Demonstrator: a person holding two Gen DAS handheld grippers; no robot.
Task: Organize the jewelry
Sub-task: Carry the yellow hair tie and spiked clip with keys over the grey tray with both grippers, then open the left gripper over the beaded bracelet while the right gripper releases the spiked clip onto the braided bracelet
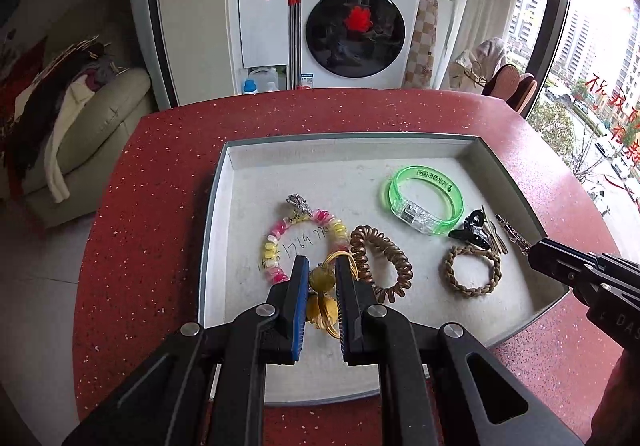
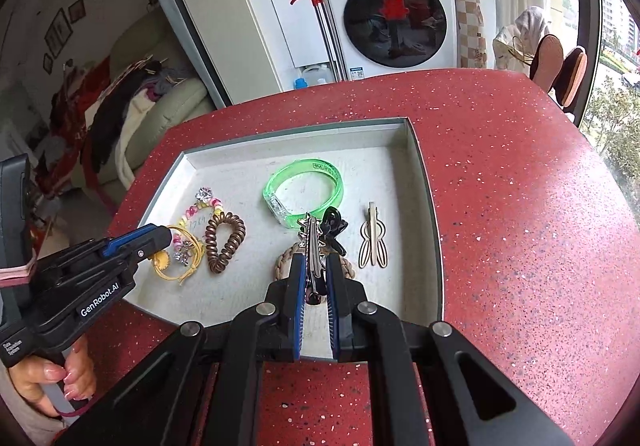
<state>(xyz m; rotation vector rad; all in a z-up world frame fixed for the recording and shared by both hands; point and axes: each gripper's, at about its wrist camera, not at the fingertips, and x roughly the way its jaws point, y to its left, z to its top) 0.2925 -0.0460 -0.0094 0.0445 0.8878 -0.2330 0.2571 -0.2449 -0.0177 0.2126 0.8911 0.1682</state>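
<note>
Red-speckled table [image 2: 500,166], grey tray [image 1: 216,198] already holding most pieces. Left gripper [image 1: 322,278] clamped on yellow cord bracelet [image 1: 324,282], right gripper [image 2: 316,278] on silver hair clip [image 2: 312,246]; both apparently left to place.

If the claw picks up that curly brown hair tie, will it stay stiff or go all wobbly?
Probably wobbly. The curly brown hair tie is a coil like a phone cord, already bent out of round in the tray, so it should stretch and sag. It looks thin and plastic, likely light, and its smooth loops might slip.
</note>
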